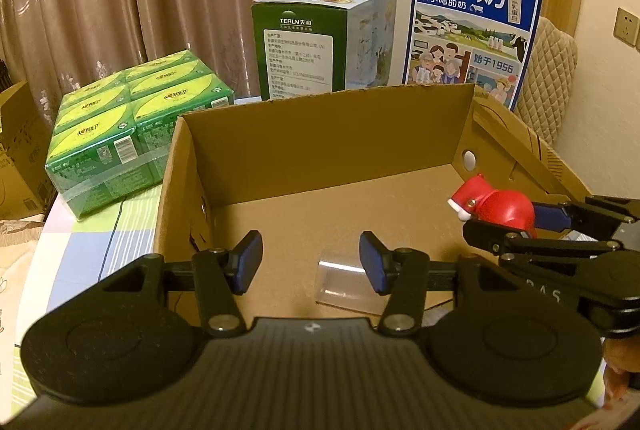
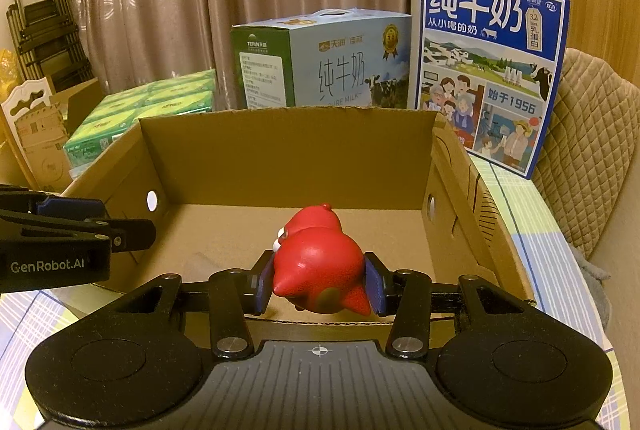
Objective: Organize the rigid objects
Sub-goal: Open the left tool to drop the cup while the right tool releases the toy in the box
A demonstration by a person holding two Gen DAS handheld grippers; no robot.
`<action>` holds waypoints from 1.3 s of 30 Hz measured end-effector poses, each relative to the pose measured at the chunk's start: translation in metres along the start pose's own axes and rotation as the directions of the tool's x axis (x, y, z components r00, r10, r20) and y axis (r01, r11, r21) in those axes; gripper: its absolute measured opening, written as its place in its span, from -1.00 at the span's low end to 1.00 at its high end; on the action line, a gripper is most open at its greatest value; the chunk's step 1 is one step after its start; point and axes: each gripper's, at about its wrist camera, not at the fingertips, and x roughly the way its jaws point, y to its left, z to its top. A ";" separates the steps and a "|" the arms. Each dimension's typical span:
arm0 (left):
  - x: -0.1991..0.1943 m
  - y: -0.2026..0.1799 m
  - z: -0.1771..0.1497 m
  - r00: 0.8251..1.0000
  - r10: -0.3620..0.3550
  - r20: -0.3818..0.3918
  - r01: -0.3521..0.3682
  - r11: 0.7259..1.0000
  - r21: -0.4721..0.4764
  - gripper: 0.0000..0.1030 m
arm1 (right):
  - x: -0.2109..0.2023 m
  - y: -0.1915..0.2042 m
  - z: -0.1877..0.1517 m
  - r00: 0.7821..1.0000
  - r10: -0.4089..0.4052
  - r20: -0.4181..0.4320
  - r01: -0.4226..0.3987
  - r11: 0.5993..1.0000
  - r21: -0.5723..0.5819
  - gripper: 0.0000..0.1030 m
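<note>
A: The right gripper [image 2: 319,284] is clamped on the red toy [image 2: 318,264] above the cardboard box [image 2: 288,153]; the left gripper [image 1: 311,262] hangs apart, empty

B: That rounded toy could slip; released high, it may bounce out

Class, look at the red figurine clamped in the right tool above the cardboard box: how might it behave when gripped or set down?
The red figurine looks like rigid plastic, keeping its shape between the right tool pads. Its glossy, rounded body may slip. Set down in the cardboard box, it could roll or tip.
</note>
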 end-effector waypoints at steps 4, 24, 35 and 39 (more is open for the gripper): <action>0.000 -0.001 0.000 1.000 -0.001 0.002 0.001 1.000 0.002 -0.06 | 0.000 0.000 0.000 1.000 -0.001 0.000 0.001 1.000 -0.001 -0.17; 0.000 -0.001 -0.002 1.000 -0.003 0.005 0.003 1.000 0.002 -0.05 | -0.002 0.000 0.002 1.000 0.012 0.026 -0.012 1.000 0.003 -0.17; -0.034 0.001 0.004 0.997 -0.006 0.083 0.007 1.000 -0.013 -0.05 | -0.035 -0.006 0.008 0.994 0.027 0.103 -0.031 0.999 0.041 -0.17; -0.060 -0.002 -0.003 0.994 -0.006 0.108 0.007 1.000 -0.010 -0.05 | -0.065 -0.007 0.005 0.988 0.040 0.147 -0.050 0.997 0.067 -0.17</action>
